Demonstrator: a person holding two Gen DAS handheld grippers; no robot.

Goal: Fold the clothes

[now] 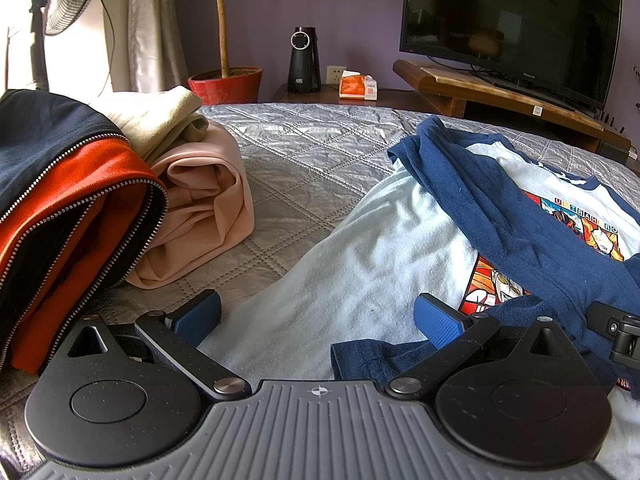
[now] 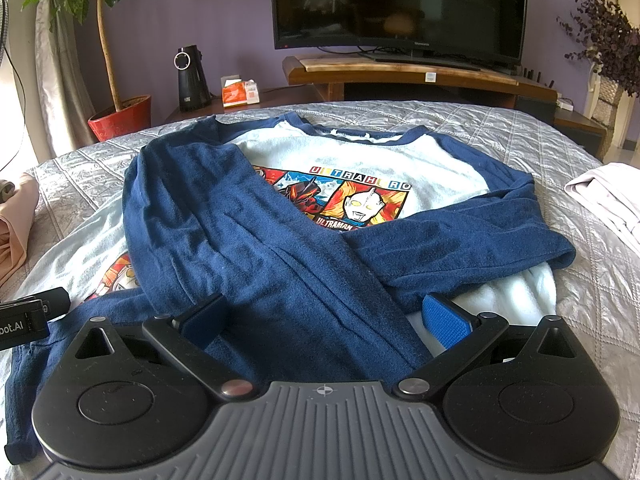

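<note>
1. Nearest, the left gripper (image 1: pixel 318 318) is standing wide open over the pale body of the sweatshirt (image 2: pixel 360 156), gripping nothing; the right gripper (image 2: pixel 326 316) is spreading just as wide over the two crossed navy sleeves (image 2: pixel 248 236), also holding nothing.
2. The sweatshirt is lying face up on the grey quilted bedspread (image 1: pixel 288 168), its cartoon print (image 2: pixel 360 204) partly hiding under the sleeves, so only some lettering is showing.
3. The hem and one cuff are disappearing beneath the gripper bodies, so their lie cannot be told.
4. At the left, a folded stack is sitting well apart from the sweatshirt: a navy-and-orange zip jacket (image 1: pixel 68 208) cut off by the frame edge, a pink garment (image 1: pixel 200 208) and a beige one (image 1: pixel 160 116).
5. At the right edge, a pale garment (image 2: pixel 608 196) is showing only in part.
6. Beyond the bed, a red plant pot (image 2: pixel 120 116), a black speaker (image 2: pixel 192 76), an orange tissue box (image 2: pixel 236 94) and a television (image 2: pixel 400 4) on a wooden stand (image 2: pixel 400 74) are standing against the purple wall.
</note>
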